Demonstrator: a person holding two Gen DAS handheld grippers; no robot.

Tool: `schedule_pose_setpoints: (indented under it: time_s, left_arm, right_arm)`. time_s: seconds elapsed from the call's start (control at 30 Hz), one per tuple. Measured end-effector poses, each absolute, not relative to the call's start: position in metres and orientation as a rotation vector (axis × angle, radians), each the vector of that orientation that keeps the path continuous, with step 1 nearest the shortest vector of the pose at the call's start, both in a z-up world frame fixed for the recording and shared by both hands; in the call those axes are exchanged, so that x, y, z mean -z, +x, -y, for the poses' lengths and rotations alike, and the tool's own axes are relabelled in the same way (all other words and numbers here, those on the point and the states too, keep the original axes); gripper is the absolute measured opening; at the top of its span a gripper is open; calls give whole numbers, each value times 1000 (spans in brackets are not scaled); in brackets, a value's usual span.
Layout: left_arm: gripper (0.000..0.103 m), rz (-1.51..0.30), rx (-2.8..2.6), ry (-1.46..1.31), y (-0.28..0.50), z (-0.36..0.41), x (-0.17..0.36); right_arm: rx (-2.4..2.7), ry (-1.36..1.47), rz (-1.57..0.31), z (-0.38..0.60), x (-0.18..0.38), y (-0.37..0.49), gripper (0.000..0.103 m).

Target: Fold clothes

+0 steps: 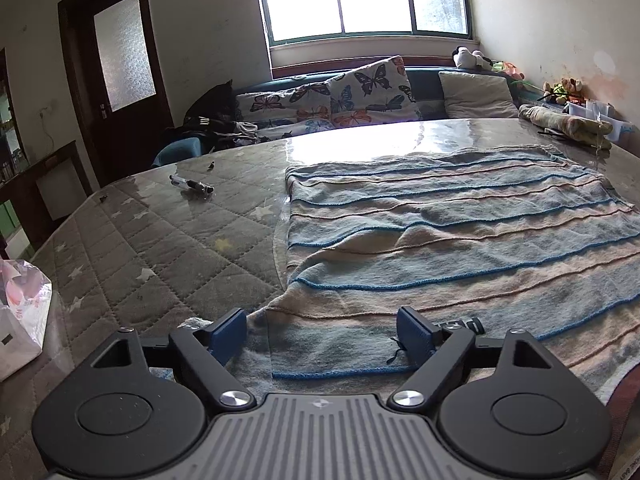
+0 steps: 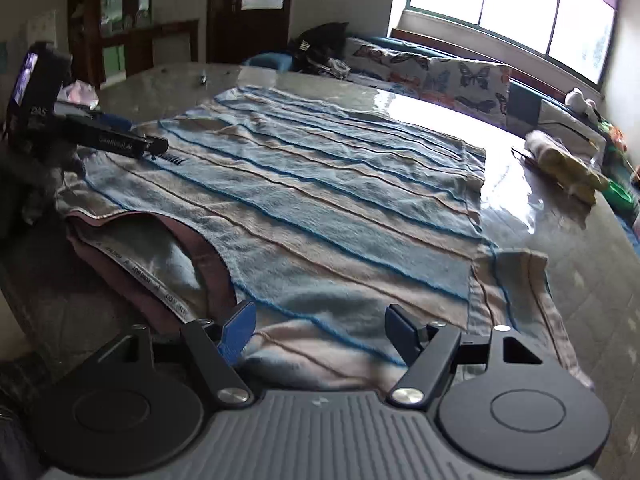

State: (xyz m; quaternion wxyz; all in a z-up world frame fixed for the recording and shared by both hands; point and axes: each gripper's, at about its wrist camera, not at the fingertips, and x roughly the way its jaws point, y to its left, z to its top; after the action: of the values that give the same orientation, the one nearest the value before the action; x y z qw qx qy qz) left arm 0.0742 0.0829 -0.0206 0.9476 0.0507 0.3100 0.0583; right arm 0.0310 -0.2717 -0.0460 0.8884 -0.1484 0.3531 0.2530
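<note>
Shirt (image 2: 304, 184): striped knit in blue and beige, lying flat on the table (image 1: 160, 232), collar end nearest both cameras, hem toward the window. State of folding: the sleeve on the left gripper's side appears already turned in, leaving a straight edge in the left wrist view; the other sleeve (image 2: 520, 280) lies spread out on the table past the body's side seam, not yet folded. Collar (image 2: 160, 280): open, pinkish lining and printed tape showing. Remaining, by judgement: fold in the second sleeve, then double the body lengthwise or crosswise; roughly a third done at most. Left gripper (image 1: 322, 334): jaws spread wide, over the shoulder cloth, nothing pinched. Right gripper (image 2: 320, 332): jaws likewise apart, above the fabric beside the collar, pads not pressing on it as far as the blurred near edge allows. Surroundings: pen (image 1: 192, 186) on the table well clear of the shirt; rolled cloth (image 1: 568, 122) at the far corner; butterfly cushions (image 1: 340, 96) on a bench under the window.
</note>
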Motion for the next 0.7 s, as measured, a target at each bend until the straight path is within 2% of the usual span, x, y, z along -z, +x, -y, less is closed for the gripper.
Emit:
schedule_pose_setpoints:
  time_s: [0.23, 0.3, 0.5, 0.7]
  left_arm:
    - [94, -641, -141, 92, 75, -85, 20]
    - [98, -643, -148, 90, 76, -86, 20]
    - [102, -648, -164, 87, 76, -86, 20]
    - [103, -649, -169, 85, 76, -87, 21]
  right_arm:
    - [-473, -248, -703, 291, 40, 42, 75]
    - [-441, -212, -692, 297, 43, 52, 79]
    - [-363, -123, -720, 324, 55, 66, 79]
    - [-350, -92, -648, 330, 45, 89, 79]
